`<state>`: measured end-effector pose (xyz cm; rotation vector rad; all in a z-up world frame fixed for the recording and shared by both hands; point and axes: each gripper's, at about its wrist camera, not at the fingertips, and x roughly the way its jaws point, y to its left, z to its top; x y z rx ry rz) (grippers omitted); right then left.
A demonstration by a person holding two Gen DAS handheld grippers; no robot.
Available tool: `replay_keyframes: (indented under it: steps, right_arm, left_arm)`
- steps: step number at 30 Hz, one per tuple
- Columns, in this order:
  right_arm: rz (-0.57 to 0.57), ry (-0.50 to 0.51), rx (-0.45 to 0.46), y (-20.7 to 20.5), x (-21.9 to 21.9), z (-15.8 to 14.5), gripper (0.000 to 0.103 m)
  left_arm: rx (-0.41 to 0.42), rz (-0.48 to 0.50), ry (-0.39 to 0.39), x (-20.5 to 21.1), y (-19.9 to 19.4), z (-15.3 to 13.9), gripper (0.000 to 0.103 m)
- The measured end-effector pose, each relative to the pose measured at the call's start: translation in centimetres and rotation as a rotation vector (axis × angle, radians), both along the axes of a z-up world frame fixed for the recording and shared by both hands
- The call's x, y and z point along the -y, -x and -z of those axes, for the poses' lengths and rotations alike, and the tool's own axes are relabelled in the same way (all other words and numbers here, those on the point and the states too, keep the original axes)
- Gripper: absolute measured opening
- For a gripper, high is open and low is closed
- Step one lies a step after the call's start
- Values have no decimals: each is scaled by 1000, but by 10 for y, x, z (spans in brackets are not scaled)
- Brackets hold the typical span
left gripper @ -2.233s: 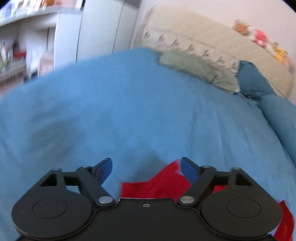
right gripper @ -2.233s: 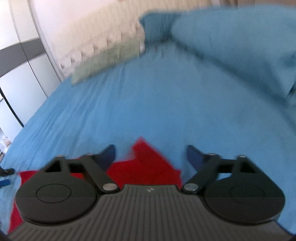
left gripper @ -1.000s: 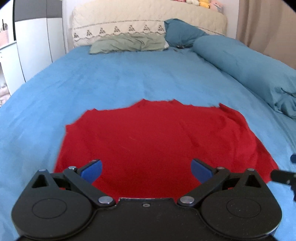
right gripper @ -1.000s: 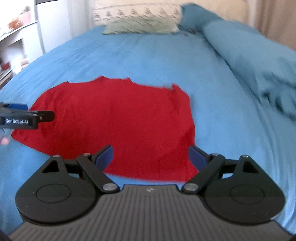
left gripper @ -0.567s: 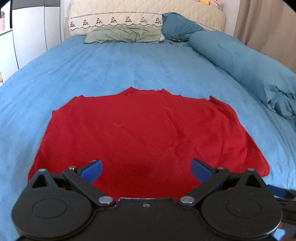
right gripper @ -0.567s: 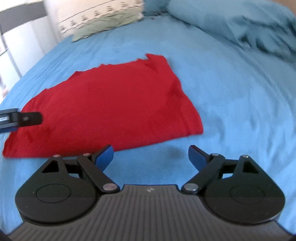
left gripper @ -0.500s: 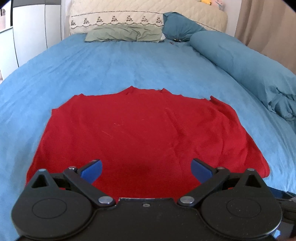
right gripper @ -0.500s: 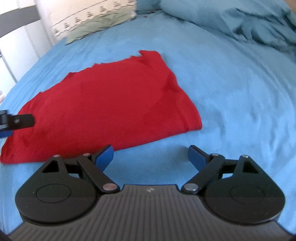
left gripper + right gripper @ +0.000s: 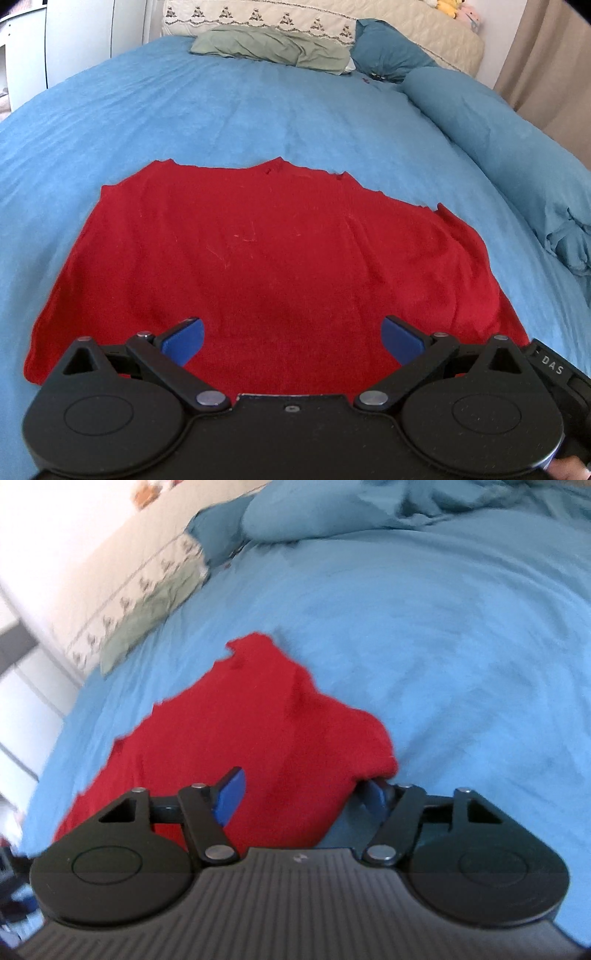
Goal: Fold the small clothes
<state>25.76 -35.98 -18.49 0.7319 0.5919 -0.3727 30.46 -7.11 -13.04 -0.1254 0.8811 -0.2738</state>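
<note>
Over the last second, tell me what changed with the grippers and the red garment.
The right gripper has dropped onto the red garment's near right corner, its open fingers straddling the raised cloth. The left gripper stays open above the near edge, gripping nothing. The garment still lies spread on the blue bedsheet.

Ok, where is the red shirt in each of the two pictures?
Left wrist view: the red shirt lies flat across the middle, just past the open left hand-held gripper.
Right wrist view: the red shirt is centre-left, bunched.
Shared landmark: the green pillow by the headboard.
</note>
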Motion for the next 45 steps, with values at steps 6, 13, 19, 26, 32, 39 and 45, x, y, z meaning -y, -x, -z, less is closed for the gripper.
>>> replay_keyframes:
  steps: [6,13,19,26,32,39,45]
  right_arm:
    - [62,5,6,23,-7,-1,72]
    - [80,-27,61,30,6,7,70]
    - [127,-132,137,28,30,16,72]
    - [-103,-164,117,-1,38,7,74]
    - [-242,-33,33,-37,27,-5,65]
    - [-202,83,-11,-50,17,-14,30]
    - [-211,133,-5,-54,9,-25,27]
  left_arm:
    - [-5,3,6,0,0,2,103]
    - [3,23,-10,3,2,1,103]
    - [-13,36,5,6,0,1,103]
    - [14,60,-60,12,-5,4,103]
    - [-10,35,-85,6,-27,21,103]
    - [-11,1,-165,2,-62,32,103]
    - [-18,33,-214,7,-79,48,103]
